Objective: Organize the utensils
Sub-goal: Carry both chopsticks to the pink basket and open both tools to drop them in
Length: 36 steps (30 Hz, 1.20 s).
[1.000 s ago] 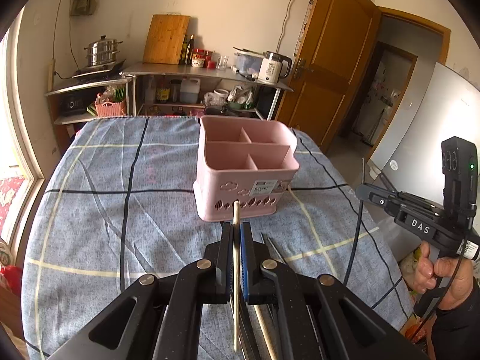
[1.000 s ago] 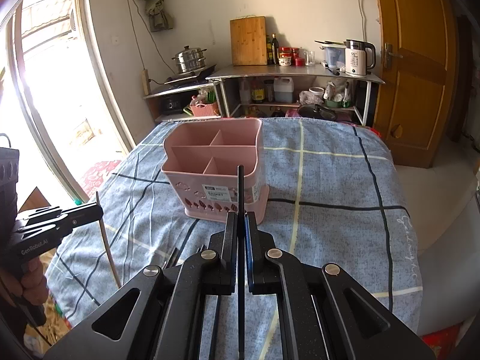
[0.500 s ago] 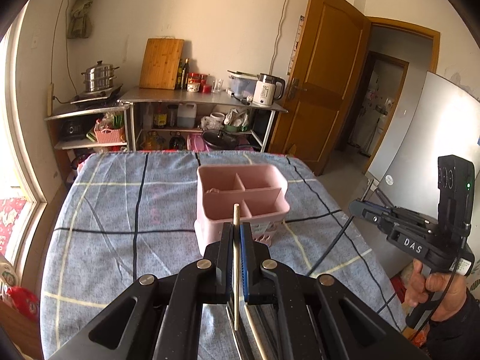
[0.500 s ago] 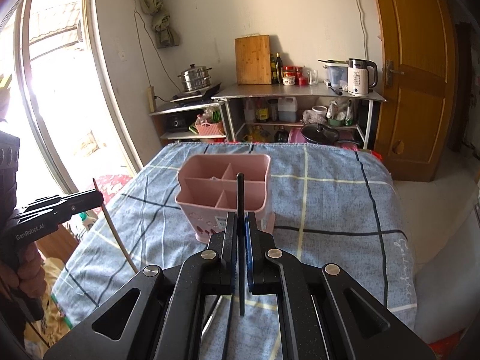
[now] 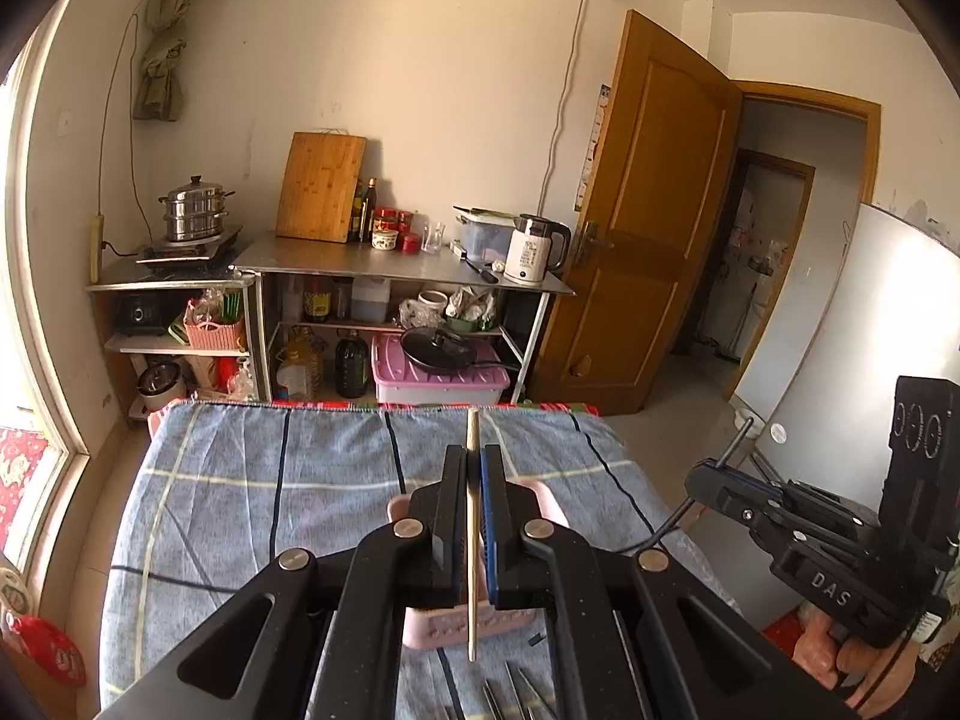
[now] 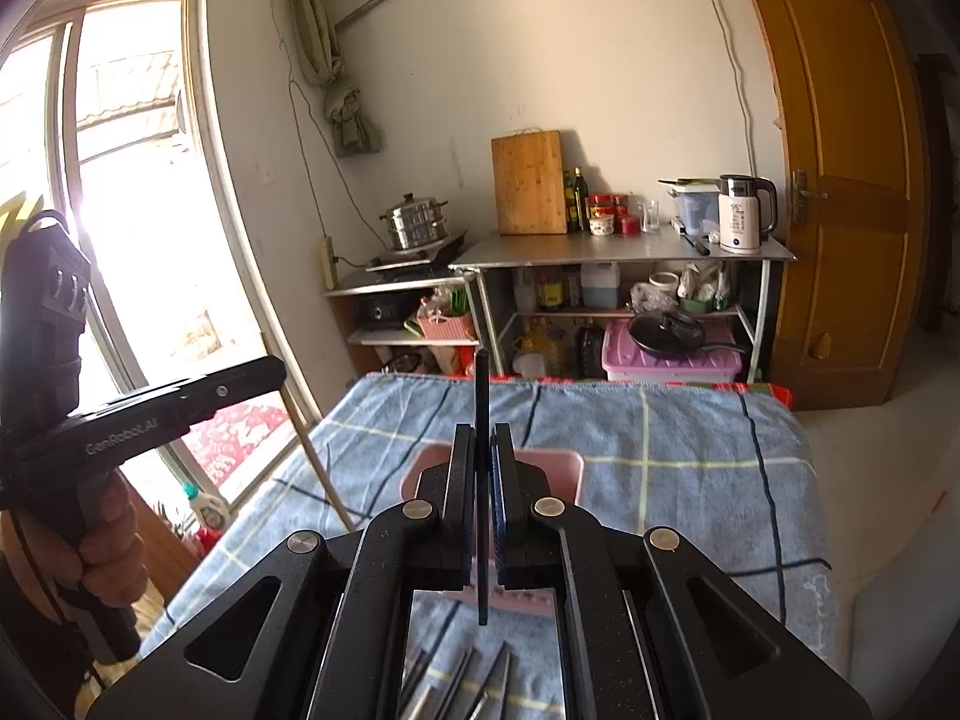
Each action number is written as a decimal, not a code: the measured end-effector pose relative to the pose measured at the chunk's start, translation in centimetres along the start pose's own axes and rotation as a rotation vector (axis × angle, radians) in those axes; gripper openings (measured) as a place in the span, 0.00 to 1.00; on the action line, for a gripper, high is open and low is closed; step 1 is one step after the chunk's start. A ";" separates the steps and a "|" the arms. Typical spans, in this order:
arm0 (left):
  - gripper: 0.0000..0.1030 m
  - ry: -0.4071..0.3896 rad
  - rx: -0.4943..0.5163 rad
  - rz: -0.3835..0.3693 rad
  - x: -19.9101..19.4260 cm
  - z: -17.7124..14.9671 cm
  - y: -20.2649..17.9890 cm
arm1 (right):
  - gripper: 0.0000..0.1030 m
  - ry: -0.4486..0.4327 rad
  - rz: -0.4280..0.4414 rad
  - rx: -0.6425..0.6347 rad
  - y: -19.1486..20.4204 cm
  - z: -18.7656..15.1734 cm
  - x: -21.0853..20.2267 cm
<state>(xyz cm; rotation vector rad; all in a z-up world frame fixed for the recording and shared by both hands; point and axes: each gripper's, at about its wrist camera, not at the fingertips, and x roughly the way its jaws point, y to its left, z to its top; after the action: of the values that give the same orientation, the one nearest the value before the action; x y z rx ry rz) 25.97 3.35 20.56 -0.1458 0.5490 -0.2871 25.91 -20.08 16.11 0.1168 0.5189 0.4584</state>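
We count: grippers 2 — left gripper [image 5: 474,468], right gripper [image 6: 483,450] | held chopsticks 2 — pale chopstick [image 5: 472,540], black chopstick [image 6: 482,480] | pink caddy [image 6: 558,468] 1 | kettle [image 6: 744,213] 1 | cutting board [image 6: 528,183] 1

A pale plastered wall [image 5: 420,78] is lit by daylight from a tall window [image 6: 138,228]. A steel shelving unit [image 5: 402,264] is set against it, beside an open brown wooden door [image 5: 648,216].
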 end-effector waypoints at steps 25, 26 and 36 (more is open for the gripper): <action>0.04 0.103 -0.076 0.055 10.1 -4.0 4.6 | 0.05 0.101 0.050 0.105 -1.7 -1.6 8.5; 0.04 0.108 -0.080 0.057 10.3 -4.3 4.8 | 0.05 0.110 0.040 0.101 -1.8 -1.7 8.7; 0.19 0.071 -0.112 0.075 8.1 -5.1 6.0 | 0.15 0.104 0.010 0.117 -3.0 -2.1 6.9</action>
<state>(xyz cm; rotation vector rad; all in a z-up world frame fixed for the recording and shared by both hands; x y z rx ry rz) 31.22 6.30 11.01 -0.2232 0.6397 -0.1887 31.37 -19.67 10.50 0.2089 0.6480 0.4454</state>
